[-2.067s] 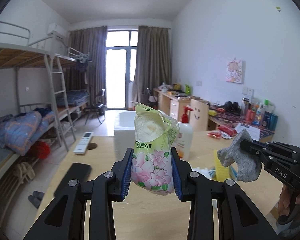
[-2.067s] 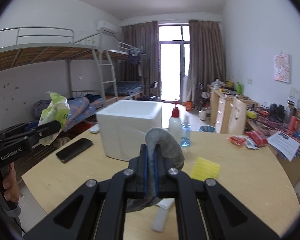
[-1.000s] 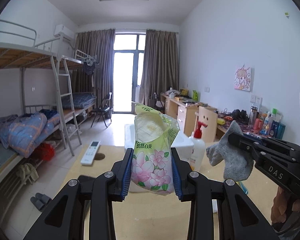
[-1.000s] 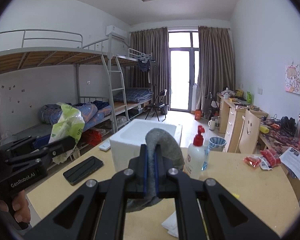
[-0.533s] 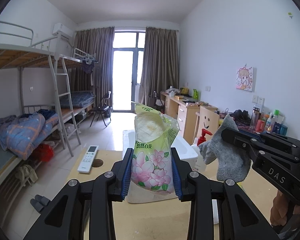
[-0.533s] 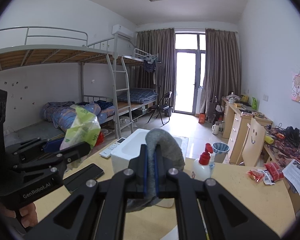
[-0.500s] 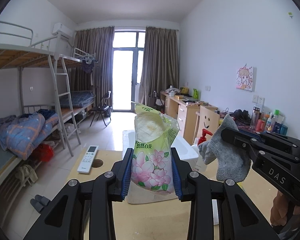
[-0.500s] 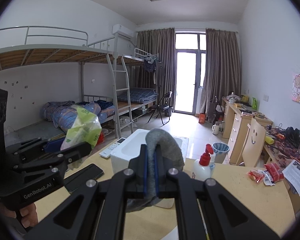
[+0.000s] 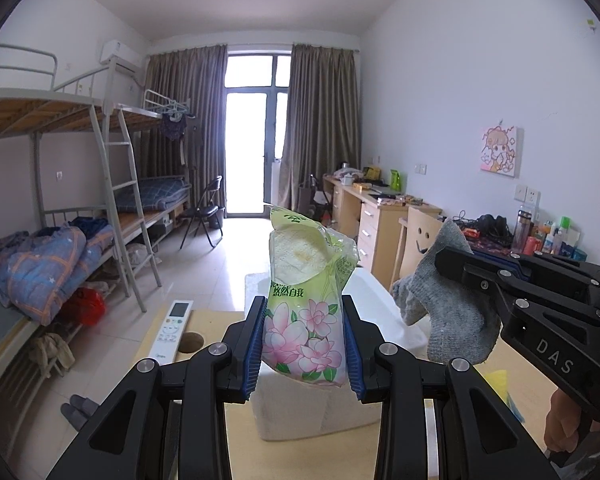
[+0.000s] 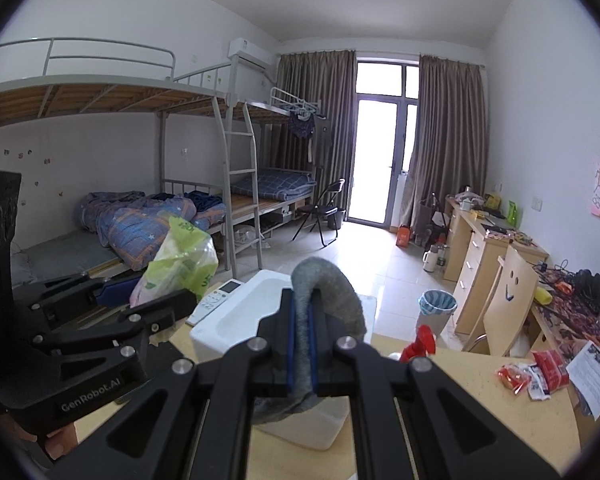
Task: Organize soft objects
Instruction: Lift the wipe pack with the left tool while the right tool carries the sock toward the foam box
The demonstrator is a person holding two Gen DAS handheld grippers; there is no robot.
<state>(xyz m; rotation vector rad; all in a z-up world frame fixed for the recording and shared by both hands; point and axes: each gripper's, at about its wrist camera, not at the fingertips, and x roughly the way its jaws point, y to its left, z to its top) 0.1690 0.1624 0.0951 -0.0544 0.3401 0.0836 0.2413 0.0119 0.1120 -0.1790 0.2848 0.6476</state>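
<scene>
We held the tissue pack (image 9: 304,328) in the left claw (image 9: 304,344) and the sock (image 10: 300,344) in the right claw (image 10: 300,350), both directly above the foam box (image 9: 376,300), the sock nearer its opening.

Floral green packet (image 9: 304,320), grey sock (image 9: 452,316)

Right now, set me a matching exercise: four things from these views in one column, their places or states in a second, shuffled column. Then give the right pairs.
Things:
1. tissue pack
2. grey sock
3. remote control
4. white foam box

Places or states:
A. lying flat on the table, beside a round hole
B. clamped in the right gripper
C. standing open-topped on the table, below both grippers
D. clamped in the left gripper

Pairs: 1-D, 2-B, 3-A, 4-C
</scene>
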